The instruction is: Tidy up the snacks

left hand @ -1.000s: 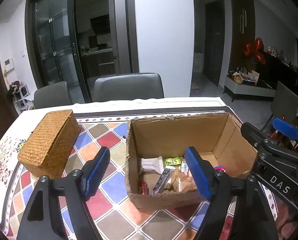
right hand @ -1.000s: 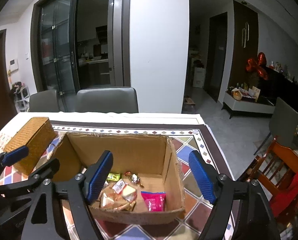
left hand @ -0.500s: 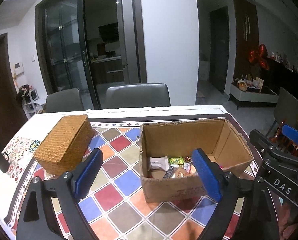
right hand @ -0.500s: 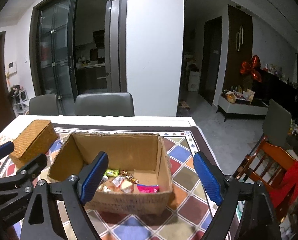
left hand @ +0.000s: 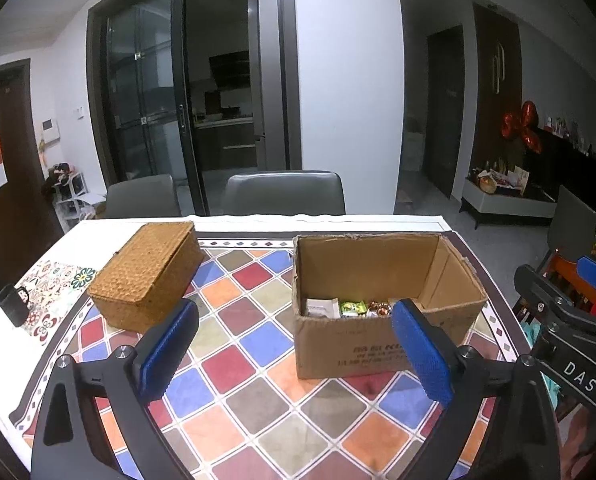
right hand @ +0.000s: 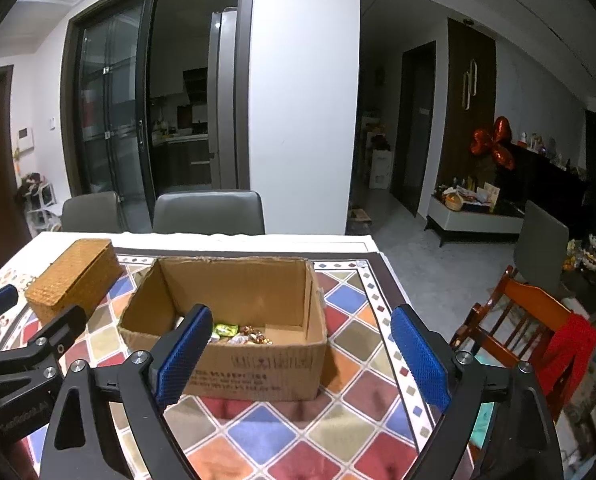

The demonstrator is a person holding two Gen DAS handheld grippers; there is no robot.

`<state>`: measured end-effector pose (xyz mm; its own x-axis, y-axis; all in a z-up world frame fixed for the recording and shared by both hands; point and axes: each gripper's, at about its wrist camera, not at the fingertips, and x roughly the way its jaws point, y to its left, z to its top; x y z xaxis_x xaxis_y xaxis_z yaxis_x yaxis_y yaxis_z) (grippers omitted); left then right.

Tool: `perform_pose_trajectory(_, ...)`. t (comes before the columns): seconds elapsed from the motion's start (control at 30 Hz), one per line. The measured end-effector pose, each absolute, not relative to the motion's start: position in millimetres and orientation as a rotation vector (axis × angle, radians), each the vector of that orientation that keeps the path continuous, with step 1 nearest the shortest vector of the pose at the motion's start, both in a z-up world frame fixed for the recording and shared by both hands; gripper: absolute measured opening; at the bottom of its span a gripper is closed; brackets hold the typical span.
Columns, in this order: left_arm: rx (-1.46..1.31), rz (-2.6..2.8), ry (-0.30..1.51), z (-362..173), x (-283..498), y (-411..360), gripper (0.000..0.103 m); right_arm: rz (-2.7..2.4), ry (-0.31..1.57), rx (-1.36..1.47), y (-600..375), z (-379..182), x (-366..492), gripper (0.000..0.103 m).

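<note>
Table (left hand: 258, 344) | snacks (left hand: 354, 307) half-hidden in cardboard box (left hand: 378, 348) | both grippers spread, empty

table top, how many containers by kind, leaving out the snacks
cardboard box: 1
wicker box: 1
mug: 1
total: 3

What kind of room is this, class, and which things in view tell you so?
Most likely a home dining area: a table with a patterned cloth, grey dining chairs tucked in behind it, and a kitchen with a fridge beyond glass sliding doors.
</note>
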<state>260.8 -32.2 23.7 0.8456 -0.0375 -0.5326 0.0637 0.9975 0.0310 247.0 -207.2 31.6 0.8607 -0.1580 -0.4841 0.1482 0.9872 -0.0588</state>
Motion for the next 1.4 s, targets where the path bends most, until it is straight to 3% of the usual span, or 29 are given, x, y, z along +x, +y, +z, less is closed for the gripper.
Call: perform_pose_trajectory(1.4,0.029,-0.043,0.581,8.9,129.2,-5.6,0.101,-0.178,0.5,-0.037,-194.3,21.9,115.8,0.092)
